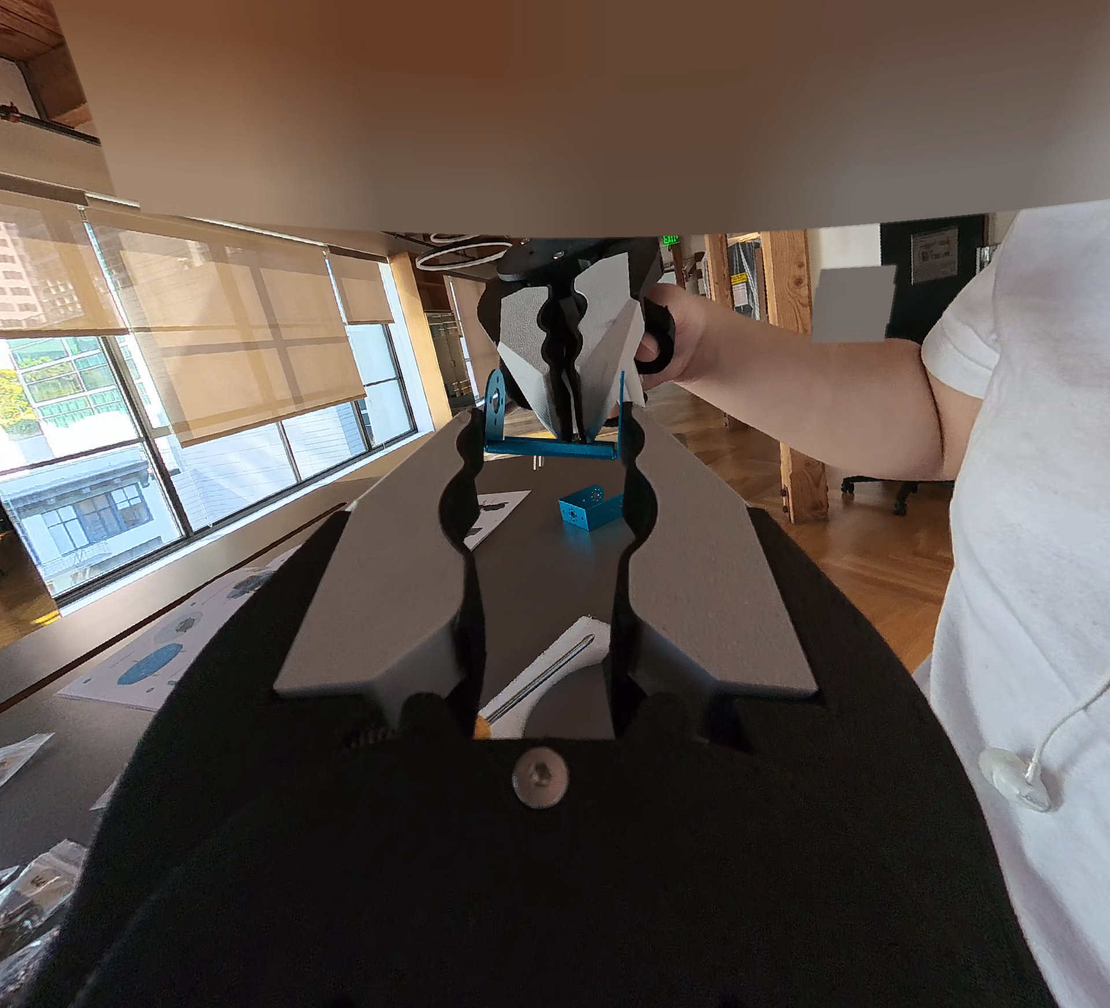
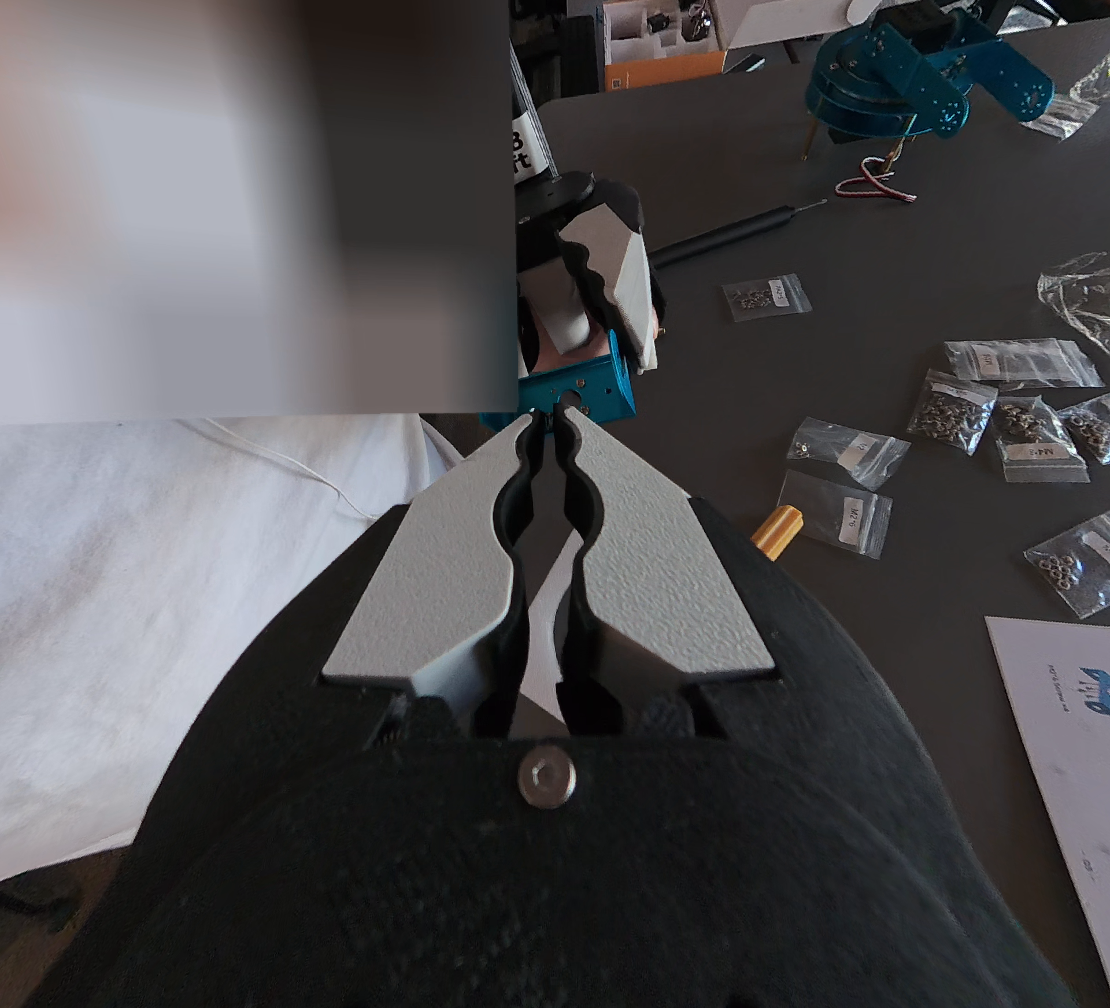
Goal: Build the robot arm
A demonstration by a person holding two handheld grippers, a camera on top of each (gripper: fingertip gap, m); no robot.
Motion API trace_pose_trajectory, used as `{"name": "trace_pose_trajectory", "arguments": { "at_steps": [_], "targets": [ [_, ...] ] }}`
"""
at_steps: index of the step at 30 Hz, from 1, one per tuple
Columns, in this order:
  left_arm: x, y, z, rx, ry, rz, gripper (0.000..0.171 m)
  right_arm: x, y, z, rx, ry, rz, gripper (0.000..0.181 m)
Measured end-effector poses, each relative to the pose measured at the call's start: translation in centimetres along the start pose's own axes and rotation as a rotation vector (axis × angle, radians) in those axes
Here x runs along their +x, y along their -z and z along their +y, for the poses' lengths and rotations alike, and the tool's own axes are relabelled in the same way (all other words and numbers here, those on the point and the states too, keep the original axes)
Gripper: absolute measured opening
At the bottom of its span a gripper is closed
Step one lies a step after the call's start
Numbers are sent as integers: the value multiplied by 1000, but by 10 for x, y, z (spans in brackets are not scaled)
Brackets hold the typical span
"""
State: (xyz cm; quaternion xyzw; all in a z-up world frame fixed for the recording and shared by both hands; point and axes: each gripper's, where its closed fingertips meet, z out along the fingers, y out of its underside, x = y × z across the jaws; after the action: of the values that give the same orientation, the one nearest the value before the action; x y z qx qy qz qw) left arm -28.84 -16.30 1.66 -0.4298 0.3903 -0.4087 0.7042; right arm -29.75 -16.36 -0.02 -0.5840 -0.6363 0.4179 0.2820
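My left gripper (image 1: 552, 433) is shut on a blue U-shaped metal bracket (image 1: 528, 446), its fingers wide apart and clamping the two upright ears from outside. It holds the bracket above the dark table (image 1: 540, 571). My right gripper (image 2: 548, 415) is shut, and its tips touch the bracket's base (image 2: 576, 387). Whether something small sits between its tips is hidden. In the left wrist view the right gripper (image 1: 570, 430) comes down from above into the U. The right wrist view shows the left gripper (image 2: 606, 357) behind the bracket.
A second blue bracket (image 1: 591, 508) lies on the table. A yellow-handled screwdriver (image 2: 778, 529), several bags of screws (image 2: 1015, 427), a black tool (image 2: 721, 237), printed sheets (image 2: 1057, 739) and a blue robot arm assembly (image 2: 889, 72) are to the right. A person in a white shirt (image 1: 1021, 559) stands close by. My left and right fingertips are right by each other. Both grippers' tips are roughly 20 cm from the yellow-handled screwdriver (image 2: 778, 529).
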Motion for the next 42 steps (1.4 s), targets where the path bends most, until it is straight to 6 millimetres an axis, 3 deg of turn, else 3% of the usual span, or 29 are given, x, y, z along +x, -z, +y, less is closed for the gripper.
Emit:
{"name": "trace_pose_trajectory", "arguments": {
  "at_steps": [16, 27, 42],
  "targets": [
    [-1, -2, 0, -3, 1, 2, 44, 0, 5, 1, -40, 52, 36, 1],
    [-1, 0, -7, 56, 80, 21, 44, -2, 5, -13, 55, 252, 115, 1],
    [2, 1, -9, 51, 63, 17, 44, -3, 0, -10, 4, 279, 138, 1]
  ]
}}
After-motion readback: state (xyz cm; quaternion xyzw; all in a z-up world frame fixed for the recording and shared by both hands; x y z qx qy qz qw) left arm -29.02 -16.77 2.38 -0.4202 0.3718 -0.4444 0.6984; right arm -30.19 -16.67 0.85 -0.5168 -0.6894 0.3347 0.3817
